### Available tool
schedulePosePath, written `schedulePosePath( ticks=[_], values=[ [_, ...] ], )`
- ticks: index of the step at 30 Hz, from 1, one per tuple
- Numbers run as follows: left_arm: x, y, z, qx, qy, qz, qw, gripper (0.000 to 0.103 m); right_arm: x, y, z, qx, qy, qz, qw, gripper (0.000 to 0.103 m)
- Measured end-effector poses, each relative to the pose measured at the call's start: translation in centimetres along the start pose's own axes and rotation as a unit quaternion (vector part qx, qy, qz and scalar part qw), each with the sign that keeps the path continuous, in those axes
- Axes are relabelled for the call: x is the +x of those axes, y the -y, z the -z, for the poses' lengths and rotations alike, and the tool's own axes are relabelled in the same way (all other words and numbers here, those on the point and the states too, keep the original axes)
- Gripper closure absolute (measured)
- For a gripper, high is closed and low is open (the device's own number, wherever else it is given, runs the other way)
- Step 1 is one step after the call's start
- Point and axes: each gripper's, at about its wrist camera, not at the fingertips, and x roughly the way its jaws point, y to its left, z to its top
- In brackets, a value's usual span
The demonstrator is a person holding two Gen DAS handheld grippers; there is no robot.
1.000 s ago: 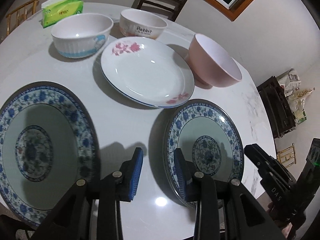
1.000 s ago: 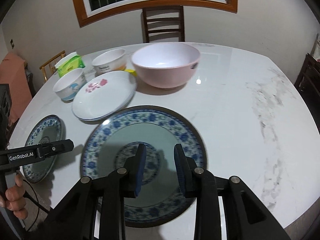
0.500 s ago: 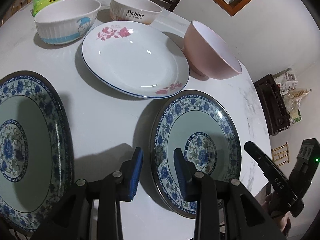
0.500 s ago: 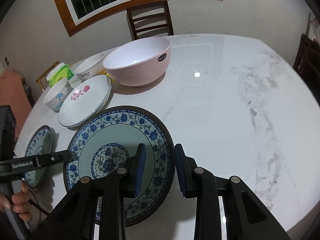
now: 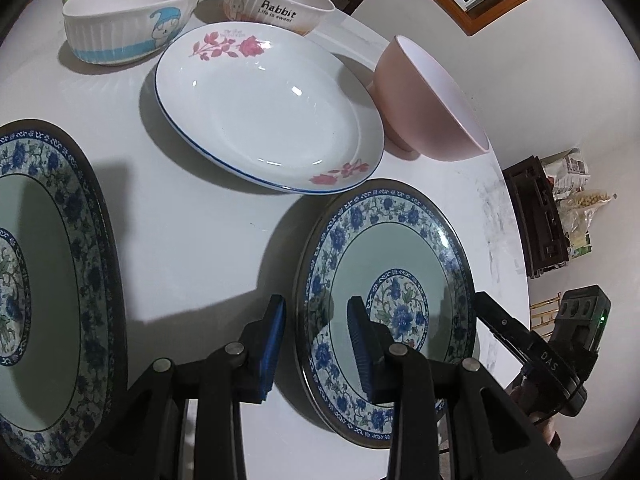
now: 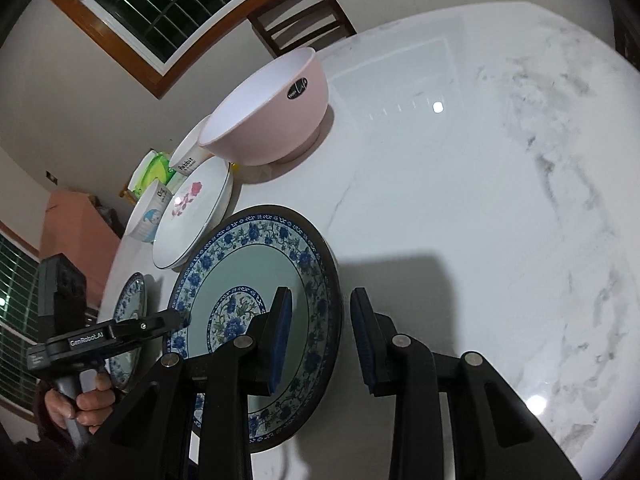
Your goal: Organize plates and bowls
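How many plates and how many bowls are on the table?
Blue-patterned plates: 2, a near one and a left one
White plate with pink flowers: 1
White bowls: 2, a cartoon one and a Rabbit one
Pink bowl: 1
Total: 3 plates and 3 bowls, 6 dishes.

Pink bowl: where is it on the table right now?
The pink bowl stands upright at the far side of the table, right of the rose plate in the left wrist view, beyond the blue-patterned plate.
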Motion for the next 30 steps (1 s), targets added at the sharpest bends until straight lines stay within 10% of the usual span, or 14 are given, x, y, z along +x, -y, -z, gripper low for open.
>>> schedulePosePath(
  ticks=[30],
  values=[
    [0.4, 0.2, -0.1, 0.012, 0.009, 0.001, 0.9999, 0.083, 1.3, 0.7, 1.0, 0.019, -0.009, -0.023, 1.0, 0.089]
  ],
)
